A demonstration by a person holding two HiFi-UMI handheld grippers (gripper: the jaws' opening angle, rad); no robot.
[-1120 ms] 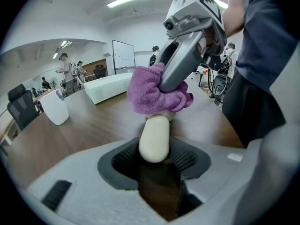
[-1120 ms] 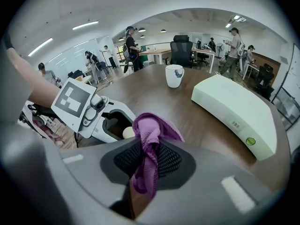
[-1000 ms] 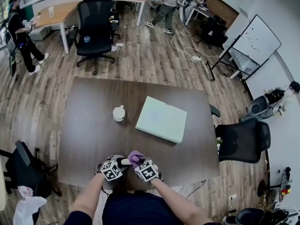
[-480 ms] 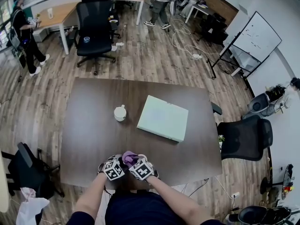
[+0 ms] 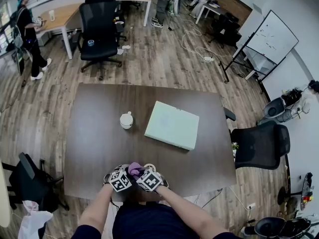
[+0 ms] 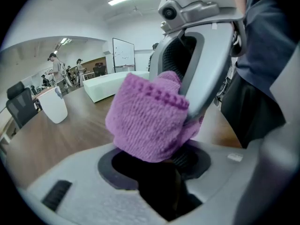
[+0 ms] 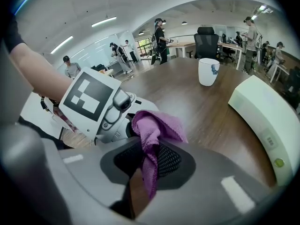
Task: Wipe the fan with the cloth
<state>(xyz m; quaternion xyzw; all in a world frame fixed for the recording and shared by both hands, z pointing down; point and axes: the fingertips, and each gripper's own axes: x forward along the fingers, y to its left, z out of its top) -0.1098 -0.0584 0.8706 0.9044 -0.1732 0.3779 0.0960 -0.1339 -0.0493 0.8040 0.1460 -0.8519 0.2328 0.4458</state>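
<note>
- The cloth, at bottom centre of the head view, hangs pinched between the right gripper's fingers.
- The left gripper's fingers stand part-way apart with the cloth's bulk at their gap, apparently unsqueezed.
- The fan, a pale slab mid-desk, lies untouched.
- The cloth is a soft, light knit, likely floppy. I'd grip it by a bunched fold.
</note>
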